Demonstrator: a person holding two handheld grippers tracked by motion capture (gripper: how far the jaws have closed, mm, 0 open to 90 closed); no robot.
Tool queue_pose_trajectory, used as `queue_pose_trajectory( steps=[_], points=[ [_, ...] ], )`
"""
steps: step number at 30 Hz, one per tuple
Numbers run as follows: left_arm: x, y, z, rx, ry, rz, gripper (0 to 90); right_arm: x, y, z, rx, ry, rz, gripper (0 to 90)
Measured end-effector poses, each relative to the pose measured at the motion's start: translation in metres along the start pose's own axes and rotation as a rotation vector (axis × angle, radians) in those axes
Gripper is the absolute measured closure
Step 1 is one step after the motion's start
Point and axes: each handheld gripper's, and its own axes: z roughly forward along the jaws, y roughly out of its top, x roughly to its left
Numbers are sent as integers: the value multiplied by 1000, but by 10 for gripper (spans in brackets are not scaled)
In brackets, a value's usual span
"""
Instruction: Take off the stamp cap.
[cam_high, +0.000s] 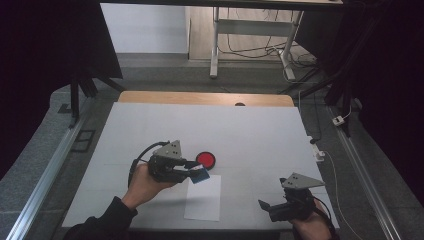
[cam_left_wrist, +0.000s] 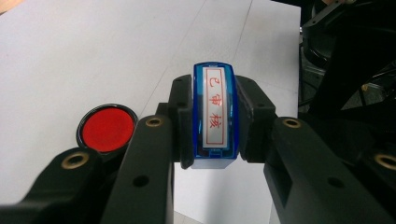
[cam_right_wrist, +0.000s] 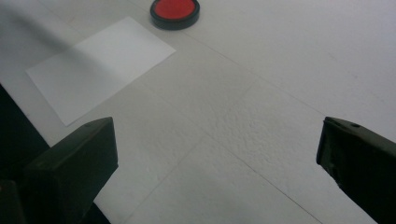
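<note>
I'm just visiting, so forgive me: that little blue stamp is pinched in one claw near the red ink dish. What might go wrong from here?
1. The blue stamp is held only by its narrow sides in the left gripper; it might twist or slip when pressed down.
2. The white paper lies loose on the table, and the right gripper hangs open, away from it, so the sheet might slide under the stamp.
3. The ink pad sits uncovered beside the left gripper, which may brush it.
</note>
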Motion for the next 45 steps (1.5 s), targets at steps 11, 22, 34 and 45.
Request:
queue_pose_trajectory(
  steps=[11,22,34,45],
  points=[
    [1,0,-1,-4,-3,3,705,11,9,6,-41,70,-41,0],
    [1,0,-1,-5,-4,10,705,19,18,20,-48,145,-94,0],
    [2,0,0,-9,-9,19,706,29,30,42,-59,255,-112,0],
    [1,0,-2,-18,-18,24,705,36,45,64,-38,288,-142,0]
  ],
)
